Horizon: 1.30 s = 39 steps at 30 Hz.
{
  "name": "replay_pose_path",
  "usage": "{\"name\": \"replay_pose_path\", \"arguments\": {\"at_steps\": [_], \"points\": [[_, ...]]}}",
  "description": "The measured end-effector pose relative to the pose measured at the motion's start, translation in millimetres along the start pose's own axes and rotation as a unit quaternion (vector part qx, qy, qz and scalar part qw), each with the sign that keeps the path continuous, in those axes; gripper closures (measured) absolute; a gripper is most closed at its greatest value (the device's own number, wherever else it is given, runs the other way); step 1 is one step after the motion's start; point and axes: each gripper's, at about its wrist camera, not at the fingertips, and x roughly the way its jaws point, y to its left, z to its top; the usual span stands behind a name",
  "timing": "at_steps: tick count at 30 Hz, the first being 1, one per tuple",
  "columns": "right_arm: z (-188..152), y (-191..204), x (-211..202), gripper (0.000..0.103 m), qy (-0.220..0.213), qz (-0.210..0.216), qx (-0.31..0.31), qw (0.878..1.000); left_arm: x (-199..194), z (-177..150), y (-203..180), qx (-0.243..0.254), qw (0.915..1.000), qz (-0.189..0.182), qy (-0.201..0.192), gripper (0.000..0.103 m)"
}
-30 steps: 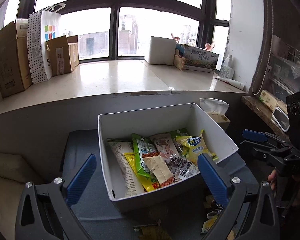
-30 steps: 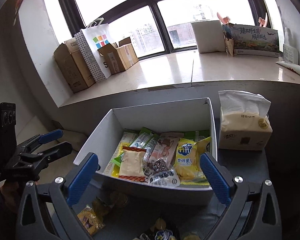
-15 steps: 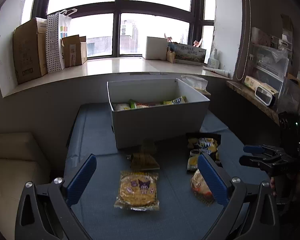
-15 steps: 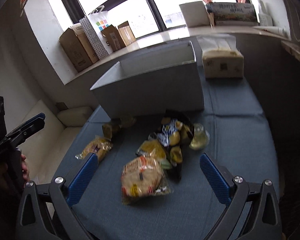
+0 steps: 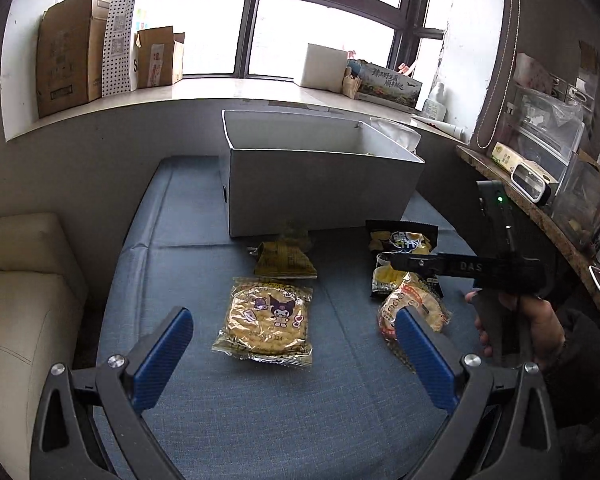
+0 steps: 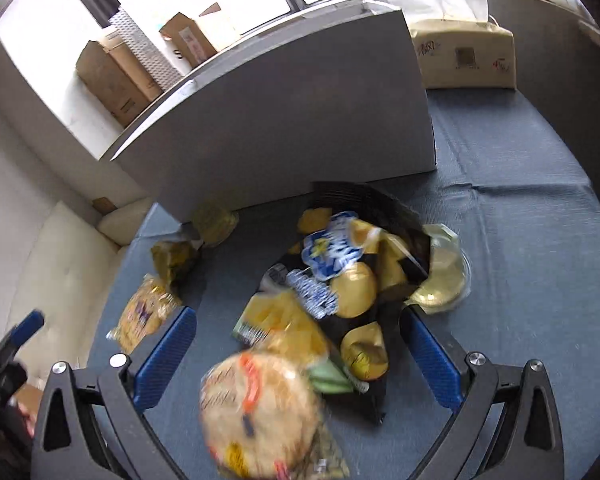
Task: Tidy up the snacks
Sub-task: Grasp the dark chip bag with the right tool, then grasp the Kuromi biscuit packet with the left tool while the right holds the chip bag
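A white snack box [image 5: 320,184] stands at the back of the blue cloth; it also shows in the right wrist view [image 6: 284,120]. A round cookie pack with a cartoon print [image 5: 266,320] lies in front of my open, empty left gripper [image 5: 292,360]. A dark yellow packet [image 5: 284,258] lies behind it. My right gripper [image 6: 296,356] is open and empty, low over a black chip bag [image 6: 340,276] and a round orange-banded cracker pack [image 6: 260,404]. The same cracker pack [image 5: 414,312] lies at right in the left wrist view, under the right gripper's body [image 5: 496,268].
A tissue pack [image 6: 464,56] sits right of the box. A cream sofa [image 5: 24,300] borders the cloth on the left. Cardboard boxes [image 5: 68,52] stand on the window sill. A cluttered shelf [image 5: 540,168] runs along the right.
Both grippers have pulled back from over the box and dropped low toward the loose snacks. The right gripper now hovers close over the chip bag and cracker pack.
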Motion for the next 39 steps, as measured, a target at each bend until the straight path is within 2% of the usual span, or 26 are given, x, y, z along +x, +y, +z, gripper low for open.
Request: {"name": "replay_pose_path", "arguments": {"at_steps": [3, 4, 5, 6, 8, 12, 15, 23, 28, 30, 35, 36, 39], "points": [[8, 1, 12, 0.000, 0.001, 0.001, 0.004, 1.000, 4, -3, 3, -0.003, 1.0000, -0.001, 0.007, 0.000], [11, 2, 14, 0.003, -0.001, 0.000, 0.003, 1.000, 5, -4, 4, -0.005, 0.9999, 0.000, 0.010, 0.000], [13, 3, 16, 0.012, 0.002, -0.004, 0.001, 1.000, 8, -5, 6, -0.006, 0.9999, 0.001, 0.013, 0.000], [15, 4, 18, 0.053, 0.005, -0.014, -0.003, 1.000, 10, -6, 7, -0.007, 0.9998, 0.002, 0.018, 0.000], [15, 3, 21, 0.054, 0.017, 0.003, 0.001, 1.000, 15, -8, 9, -0.011, 0.9996, 0.004, 0.026, 0.000], [12, 14, 18, 0.061, 0.014, -0.003, -0.036, 0.999, 23, -13, 15, -0.022, 0.9990, 0.000, 0.038, 0.000], [14, 20, 4, 0.062, -0.015, -0.013, -0.053, 0.998, 29, -16, 20, -0.027, 0.9987, -0.001, 0.044, 0.000], [28, 32, -59, 0.062, -0.085, 0.001, -0.071, 0.994, 64, -16, 22, -0.026, 0.9967, -0.007, 0.076, 0.000], [12, 43, -111, 0.062, -0.110, 0.019, -0.087, 0.990, 93, -14, 17, -0.010, 0.9950, -0.005, 0.099, 0.000], [2, 47, -130, 0.062, -0.115, 0.021, -0.091, 0.989, 105, -16, 15, -0.003, 0.9942, 0.008, 0.107, 0.000], [-23, 49, -156, 0.062, -0.115, 0.029, -0.085, 0.989, 117, -18, 11, 0.022, 0.9939, 0.032, 0.103, 0.001], [-28, 48, -159, 0.062, -0.115, 0.026, -0.084, 0.990, 118, -19, 10, 0.027, 0.9936, 0.035, 0.104, 0.002], [-39, 44, -163, 0.062, -0.109, 0.026, -0.075, 0.991, 117, -21, 9, 0.046, 0.9924, 0.053, 0.101, 0.017]]}}
